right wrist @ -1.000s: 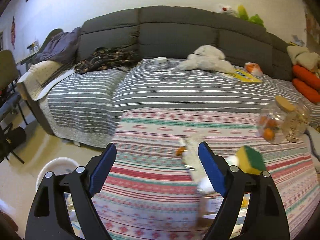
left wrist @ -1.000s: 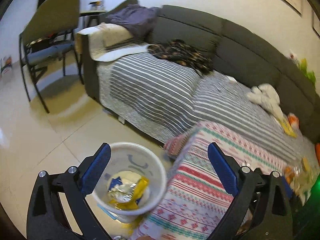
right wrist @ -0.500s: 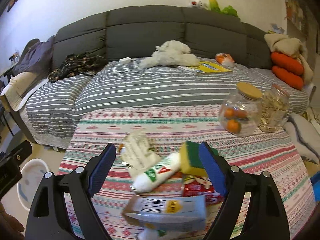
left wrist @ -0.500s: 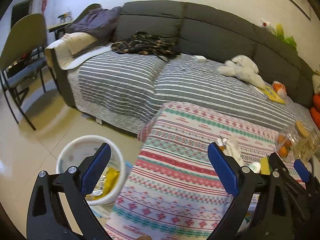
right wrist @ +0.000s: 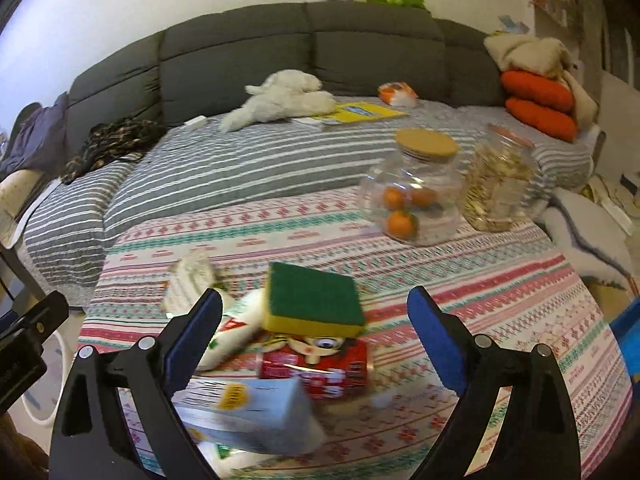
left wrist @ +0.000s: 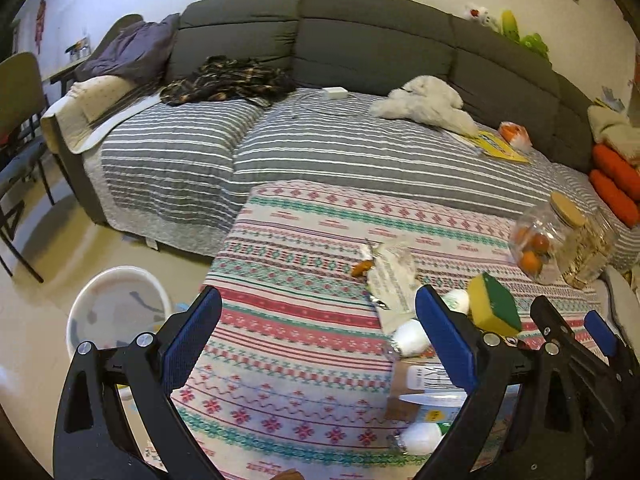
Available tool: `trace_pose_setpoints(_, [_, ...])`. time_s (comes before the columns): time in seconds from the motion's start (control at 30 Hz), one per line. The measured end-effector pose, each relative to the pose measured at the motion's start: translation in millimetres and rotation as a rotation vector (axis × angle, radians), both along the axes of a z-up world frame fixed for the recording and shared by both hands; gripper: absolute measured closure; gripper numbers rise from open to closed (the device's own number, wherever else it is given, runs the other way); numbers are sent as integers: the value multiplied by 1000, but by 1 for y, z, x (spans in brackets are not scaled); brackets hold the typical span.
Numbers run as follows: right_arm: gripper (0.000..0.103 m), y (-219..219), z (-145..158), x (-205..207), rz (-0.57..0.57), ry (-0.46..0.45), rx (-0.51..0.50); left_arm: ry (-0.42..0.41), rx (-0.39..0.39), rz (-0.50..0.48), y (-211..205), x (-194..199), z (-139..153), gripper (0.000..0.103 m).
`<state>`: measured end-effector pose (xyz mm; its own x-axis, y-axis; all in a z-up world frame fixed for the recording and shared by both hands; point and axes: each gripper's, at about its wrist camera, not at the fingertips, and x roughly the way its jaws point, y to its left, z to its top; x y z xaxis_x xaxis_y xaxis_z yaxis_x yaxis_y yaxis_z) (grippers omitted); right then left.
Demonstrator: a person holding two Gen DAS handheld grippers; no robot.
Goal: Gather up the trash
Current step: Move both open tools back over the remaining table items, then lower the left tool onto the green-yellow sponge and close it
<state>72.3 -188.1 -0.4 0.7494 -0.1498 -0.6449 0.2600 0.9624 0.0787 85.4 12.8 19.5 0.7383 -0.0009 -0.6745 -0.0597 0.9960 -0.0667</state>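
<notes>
Both units seen w/ nothing held; left hand-held gripper point(left wrist: 318, 338) is spread wide, empty, over the patterned cloth; right hand-held gripper point(right wrist: 314, 338) has jaws opening, nothing pinched, w/ the trash pile framed between the fingers, prob. being lined up for a grab. Trash is clustered near the front edge of the counter point(right wrist: 500, 280): a yellow/green sponge point(right wrist: 314, 300) is perched on a red snack pack point(right wrist: 320, 364), w/ a white tube point(right wrist: 236, 332) leaning under it at left, a pale blue box point(right wrist: 248, 412) lying nearest the camera, a crumpled clear wrapper point(left wrist: 390, 276) further back; items are stacked loosely, so lifting the lower ones would likely tip the sponge off. White bin point(left wrist: 116, 312) is set on the floor just beside the counter's left corner, presumably kept close so drops are short; yellow scrap is glimpsed low at its rim, contents otherwise not clear. Two glass jars are placed apart from the pile at right, one w/ oranges point(right wrist: 408, 200), one w/ pale snack pieces point(right wrist: 500, 188); likely not trash. Counter is covered by a striped red/teal cloth; behind it a grey sofa point(left wrist: 360, 48) w/ striped throw, plush toy, yellow book, dark clothes; tiled floor, chair at far left.
</notes>
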Motion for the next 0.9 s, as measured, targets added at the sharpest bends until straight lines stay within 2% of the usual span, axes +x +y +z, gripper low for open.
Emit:
trace_pose_setpoints(0.23, [11,-36,-2,-8,-60,25,0,28,28,-89,-29,2,-10,8])
trace_pose_setpoints(0.37, [10,-59,-2,-14,-92,36,16,88,-12,-134,-42,9,-23,8])
trace_pose_setpoints(0.53, [10,-85,-3,-16,-126,58,50,146,23,-196,-71,24,-37,8])
trace_pose_setpoints(0.7, [10,-107,0,-17,-158,67,97,233,-24,-257,-99,44,-43,8])
trace_pose_setpoints(0.9, [10,-134,8,-21,-199,49,143,295,17,-274,-140,64,-50,8])
